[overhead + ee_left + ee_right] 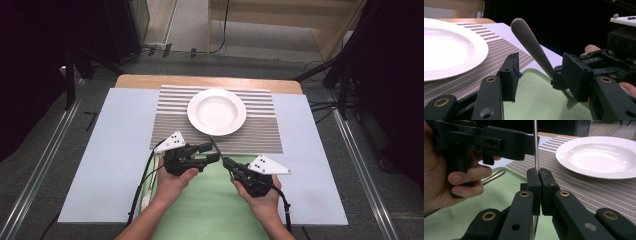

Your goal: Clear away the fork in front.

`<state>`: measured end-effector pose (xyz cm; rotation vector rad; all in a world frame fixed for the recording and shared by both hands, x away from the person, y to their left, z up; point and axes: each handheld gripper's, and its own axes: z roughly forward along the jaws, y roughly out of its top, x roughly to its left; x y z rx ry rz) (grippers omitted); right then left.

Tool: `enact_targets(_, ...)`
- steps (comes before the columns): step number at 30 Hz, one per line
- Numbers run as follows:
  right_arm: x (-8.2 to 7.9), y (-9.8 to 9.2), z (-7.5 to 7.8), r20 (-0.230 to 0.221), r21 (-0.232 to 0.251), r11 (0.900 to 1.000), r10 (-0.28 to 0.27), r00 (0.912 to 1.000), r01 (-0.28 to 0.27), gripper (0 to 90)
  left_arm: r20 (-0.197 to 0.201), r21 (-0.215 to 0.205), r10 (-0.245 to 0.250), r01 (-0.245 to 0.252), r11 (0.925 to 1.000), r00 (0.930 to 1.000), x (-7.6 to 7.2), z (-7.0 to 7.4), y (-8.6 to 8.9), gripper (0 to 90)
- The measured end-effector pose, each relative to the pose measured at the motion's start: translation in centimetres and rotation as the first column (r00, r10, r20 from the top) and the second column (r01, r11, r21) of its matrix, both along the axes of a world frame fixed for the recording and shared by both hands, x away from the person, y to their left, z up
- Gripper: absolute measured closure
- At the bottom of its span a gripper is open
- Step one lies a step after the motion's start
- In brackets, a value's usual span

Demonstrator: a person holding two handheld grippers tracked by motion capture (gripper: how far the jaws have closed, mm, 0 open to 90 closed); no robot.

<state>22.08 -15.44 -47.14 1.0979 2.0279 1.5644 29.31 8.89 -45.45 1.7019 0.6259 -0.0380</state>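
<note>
R gripper (539,173) clamped tight on a thin metal utensil (531,47); I see its handle rising btwn the pads, angled up over the green mat (210,200), near edge of striped placemat (175,107). L gripper (540,75) half open around that handle, pads not yet pressing on it. White plate (217,111) sits on placemat, just beyond both tools. Second utensil (494,176) lies on green mat by L hand (454,177).

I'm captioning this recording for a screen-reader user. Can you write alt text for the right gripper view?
The right gripper is shut on a thin metal utensil handle that stands upright between its black jaws. A hand holds the left gripper beside the handle, and a white plate rests on a striped placemat.
</note>
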Motion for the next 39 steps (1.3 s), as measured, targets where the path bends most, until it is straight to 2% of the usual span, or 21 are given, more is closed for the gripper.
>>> enact_targets(4, -0.2, 0.4, 0.0, 0.004, 0.003, 1.000, 0.019, 0.9998, -0.019, 86.8, -0.022, -0.016, -0.013, 0.013, 0.9998, 0.9997, 0.2, 0.0, 0.0, 53.6)
enact_targets(6, -0.3, 0.6, 0.0, 0.009, 0.003, 1.000, 0.026, 0.9996, -0.026, 86.8, -0.025, -0.014, -0.022, 0.022, 0.9997, 0.9994, 0.1, -0.1, 0.0, 61.3)
enact_targets(9, -0.4, 0.9, -0.1, 0.017, 0.002, 0.999, 0.036, 0.9992, -0.036, 86.8, -0.041, -0.026, -0.030, 0.029, 0.9992, 0.9987, 0.3, -0.1, 0.1, 64.4)
enact_targets(11, -0.5, 1.0, -0.1, 0.019, 0.002, 0.999, 0.040, 0.9990, -0.040, 86.7, -0.065, -0.042, -0.048, 0.045, 0.9981, 0.9968, 0.4, -0.2, 0.1, 69.2)
enact_targets(13, -0.5, 1.0, -0.1, 0.021, 0.005, 0.999, 0.044, 0.9988, -0.045, 86.5, -0.094, -0.082, -0.095, 0.087, 0.9928, 0.9911, 0.7, -0.2, 0.3, 74.9)
enact_targets(14, -0.5, 1.0, -0.1, 0.025, 0.009, 0.999, 0.048, 0.9985, -0.048, 86.3, -0.108, -0.114, -0.121, 0.109, 0.9876, 0.9868, 0.7, -0.2, 0.4, 77.3)
enact_targets(16, -0.6, 1.0, -0.2, 0.040, 0.029, 0.998, 0.059, 0.9974, -0.060, 84.6, -0.096, -0.165, -0.157, 0.140, 0.9764, 0.9829, 0.6, -0.1, 0.5, 82.3)
enact_targets(17, -0.6, 1.0, -0.1, 0.043, 0.047, 0.996, 0.078, 0.9960, -0.080, 81.7, -0.093, -0.172, -0.161, 0.143, 0.9745, 0.9825, 0.4, 0.1, 0.6, 85.8)
enact_targets(19, -0.8, 1.1, 0.2, 0.071, 0.032, 0.997, 0.074, 0.9948, -0.076, 71.1, -0.092, -0.189, -0.171, 0.151, 0.9703, 0.9810, 0.4, 0.2, 0.8, 86.2)
enact_targets(21, -1.0, 0.8, 0.4, 0.092, 0.020, 0.997, 0.068, 0.9935, -0.070, 58.3, -0.100, -0.172, -0.150, 0.131, 0.9763, 0.9837, 0.2, 0.4, 0.9, 86.3)
enact_targets(23, -0.8, 0.3, 0.4, 0.102, 0.009, 0.999, 0.048, 0.9936, -0.049, 45.6, -0.104, -0.166, -0.148, 0.129, 0.9777, 0.9836, 0.3, 0.5, 1.2, 86.3)
enact_targets(27, -0.5, -0.9, 0.5, 0.090, -0.008, 1.000, -0.019, 0.9958, 0.020, 19.4, -0.101, -0.148, -0.127, 0.111, 0.9826, 0.9867, 0.2, 0.6, 1.6, 86.4)
enact_targets(29, -0.4, -1.7, 0.5, 0.094, -0.004, 0.998, -0.057, 0.9939, 0.057, 14.4, -0.098, -0.140, -0.125, 0.110, 0.9839, 0.9874, 0.1, 0.7, 1.8, 86.4)
enact_targets(32, -0.2, -2.7, 0.5, 0.089, -0.007, 0.996, -0.084, 0.9924, 0.085, 1.0, -0.097, -0.131, -0.123, 0.110, 0.9853, 0.9877, -0.1, 0.7, 2.1, 86.4)
enact_targets(35, -0.2, -3.7, 0.5, 0.080, 0.001, 0.997, -0.078, 0.9937, 0.079, 0.0, -0.102, -0.122, -0.123, 0.110, 0.9864, 0.9871, -0.2, 0.8, 2.4, 86.4)
enact_targets(39, -0.4, -4.6, 0.4, 0.095, -0.016, 0.991, -0.128, 0.9872, 0.130, 0.0, -0.098, -0.110, -0.118, 0.107, 0.9882, 0.9883, -0.5, 1.0, 2.8, 86.4)
